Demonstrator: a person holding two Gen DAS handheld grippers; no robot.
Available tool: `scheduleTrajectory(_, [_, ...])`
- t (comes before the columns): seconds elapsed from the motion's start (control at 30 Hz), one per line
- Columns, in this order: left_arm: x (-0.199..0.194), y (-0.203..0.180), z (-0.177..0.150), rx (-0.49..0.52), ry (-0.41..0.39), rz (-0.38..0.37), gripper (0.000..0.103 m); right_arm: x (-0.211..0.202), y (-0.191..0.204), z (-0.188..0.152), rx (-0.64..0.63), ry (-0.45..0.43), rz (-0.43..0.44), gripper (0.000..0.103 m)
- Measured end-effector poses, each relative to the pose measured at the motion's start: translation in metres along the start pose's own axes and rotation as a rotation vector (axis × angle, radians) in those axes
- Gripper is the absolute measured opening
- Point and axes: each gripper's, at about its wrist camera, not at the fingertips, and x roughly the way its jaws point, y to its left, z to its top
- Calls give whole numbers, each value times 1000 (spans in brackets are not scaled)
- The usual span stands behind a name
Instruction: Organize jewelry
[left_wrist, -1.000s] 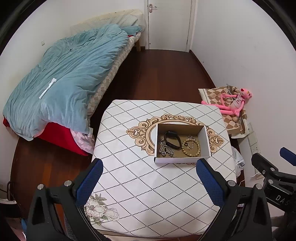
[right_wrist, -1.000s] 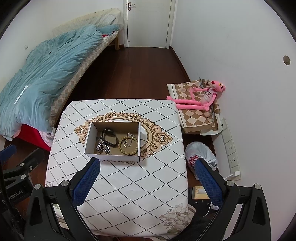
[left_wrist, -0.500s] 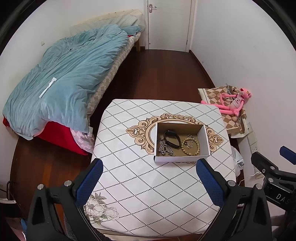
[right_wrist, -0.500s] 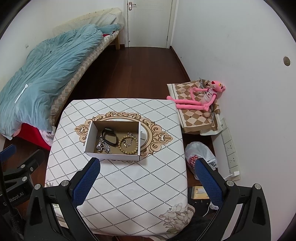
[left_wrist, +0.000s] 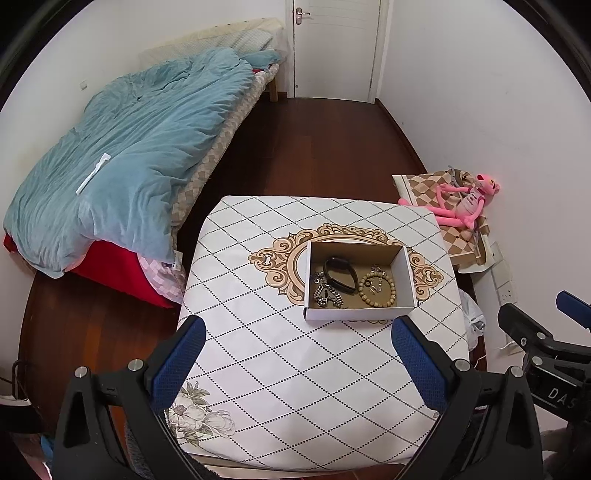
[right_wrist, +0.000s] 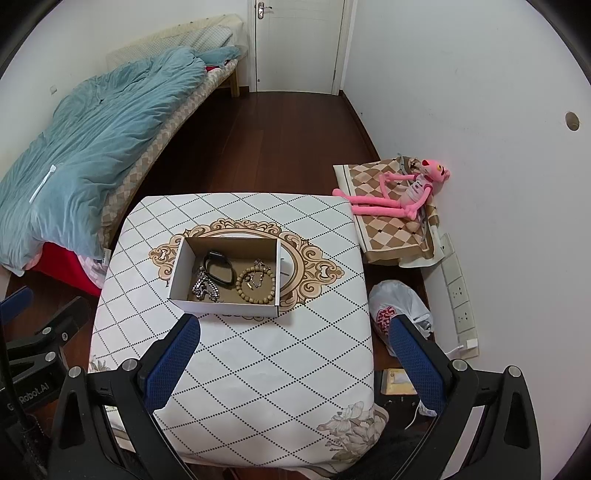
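Note:
A shallow cardboard box (left_wrist: 360, 314) (right_wrist: 225, 307) sits on a small table with a white diamond-pattern cloth (left_wrist: 280, 362) (right_wrist: 258, 362). Inside lie a black bangle (left_wrist: 340, 275) (right_wrist: 219, 271), a silver chain (left_wrist: 327, 297) (right_wrist: 205, 288), a wooden bead bracelet (left_wrist: 377, 290) (right_wrist: 257, 284) and a small metal piece inside the beads. My left gripper (left_wrist: 297, 360) is open and empty, held above the table's near edge. My right gripper (right_wrist: 293, 360) is open and empty, held above the near right part of the table. Each gripper shows at the edge of the other's view.
A bed with a teal duvet (left_wrist: 129, 155) (right_wrist: 92, 147) stands to the left. A pink plush toy (left_wrist: 461, 203) (right_wrist: 402, 195) lies on a checked cushion by the right wall. A white plastic bag (right_wrist: 399, 314) lies on the wood floor right of the table. A closed door (left_wrist: 334, 48) is at the back.
Both views shift very slightly; the box and jewelry have not moved. Both grippers stay open and empty.

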Motion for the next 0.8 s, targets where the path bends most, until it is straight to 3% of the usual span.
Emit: scheduleTrajectory(0.8, [-3, -3, 0, 2, -5, -4, 103, -1, -4, -6, 3, -1, -4, 103])
